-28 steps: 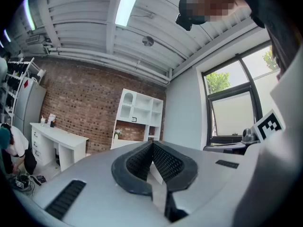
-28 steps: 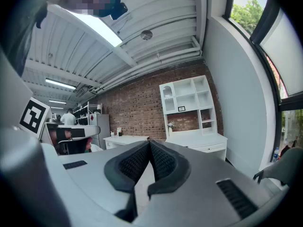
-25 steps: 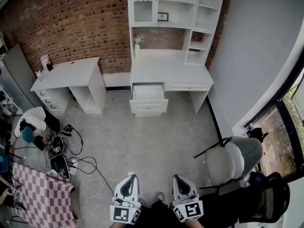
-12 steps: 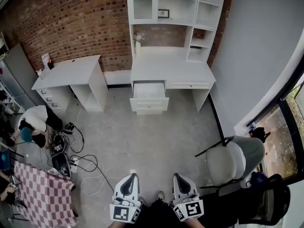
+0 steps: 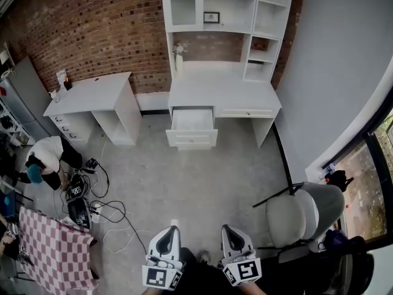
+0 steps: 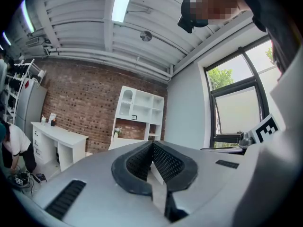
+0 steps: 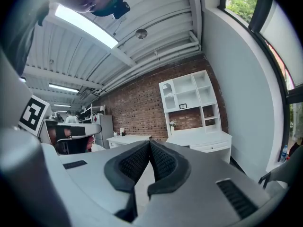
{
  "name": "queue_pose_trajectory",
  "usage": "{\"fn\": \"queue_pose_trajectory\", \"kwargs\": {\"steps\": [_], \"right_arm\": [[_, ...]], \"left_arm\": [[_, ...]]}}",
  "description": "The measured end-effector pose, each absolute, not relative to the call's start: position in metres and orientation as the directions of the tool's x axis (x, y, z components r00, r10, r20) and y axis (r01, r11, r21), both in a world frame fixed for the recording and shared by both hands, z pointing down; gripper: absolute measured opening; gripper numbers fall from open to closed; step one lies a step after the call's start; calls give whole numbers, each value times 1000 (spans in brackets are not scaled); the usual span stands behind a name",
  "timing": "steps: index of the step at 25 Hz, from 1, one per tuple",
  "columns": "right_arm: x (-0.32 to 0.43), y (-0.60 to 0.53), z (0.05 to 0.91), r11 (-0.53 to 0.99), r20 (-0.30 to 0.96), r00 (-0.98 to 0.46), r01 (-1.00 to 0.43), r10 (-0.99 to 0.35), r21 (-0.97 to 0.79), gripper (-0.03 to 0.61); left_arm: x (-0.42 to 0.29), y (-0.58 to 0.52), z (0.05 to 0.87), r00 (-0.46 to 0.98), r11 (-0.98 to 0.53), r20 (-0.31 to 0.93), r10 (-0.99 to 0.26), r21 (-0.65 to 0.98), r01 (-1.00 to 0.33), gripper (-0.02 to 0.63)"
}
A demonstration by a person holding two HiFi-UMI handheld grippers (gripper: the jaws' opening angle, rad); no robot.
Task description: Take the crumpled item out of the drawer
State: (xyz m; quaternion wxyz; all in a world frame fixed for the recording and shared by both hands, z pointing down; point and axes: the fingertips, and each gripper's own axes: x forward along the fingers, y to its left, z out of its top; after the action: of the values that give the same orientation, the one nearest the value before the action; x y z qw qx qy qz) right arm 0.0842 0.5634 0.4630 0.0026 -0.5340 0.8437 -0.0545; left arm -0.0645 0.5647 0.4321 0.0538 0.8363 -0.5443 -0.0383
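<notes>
1. Tools: left tool (image 6: pixel 152 151) and right tool (image 7: pixel 149 149) both clenched, jaws together, nothing between them.
2. Floor (image 5: pixel 184 183): grey, lying between tools and counter.
3. Counter (image 5: pixel 224 94): white, against brick wall (image 5: pixel 92 29); drawer (image 5: pixel 192 121) pulled open, well apart from tools.
4. Crumpled item: not discernible inside drawer.

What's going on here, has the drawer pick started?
Not yet. The person stands well back from the white desk, across open floor, with the left gripper and right gripper held low near the body. Both have their jaws together with nothing between them. The desk's drawer is pulled open, but its contents are too small to make out. Another person crouches by cables at the left.
</notes>
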Motion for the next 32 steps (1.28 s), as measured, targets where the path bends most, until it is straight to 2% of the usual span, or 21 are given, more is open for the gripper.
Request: {"fn": "queue_pose_trajectory", "kwargs": {"steps": [10,27,32], "right_arm": [[96,493,481,424,84,-432,-900,-898,-102,14],[70,192,454,419,99,-422,-907,-901,-48,14],[68,138,466,431,139,-434,-901,-890,-53,14]], "left_arm": [[-45,493,455,415,-407,20,-910,156,-900,25],[-71,182,454,444,-434,29,-896,165,-886,25],[-75,132,458,419,-404,50,-907,185,-896,25]]}}
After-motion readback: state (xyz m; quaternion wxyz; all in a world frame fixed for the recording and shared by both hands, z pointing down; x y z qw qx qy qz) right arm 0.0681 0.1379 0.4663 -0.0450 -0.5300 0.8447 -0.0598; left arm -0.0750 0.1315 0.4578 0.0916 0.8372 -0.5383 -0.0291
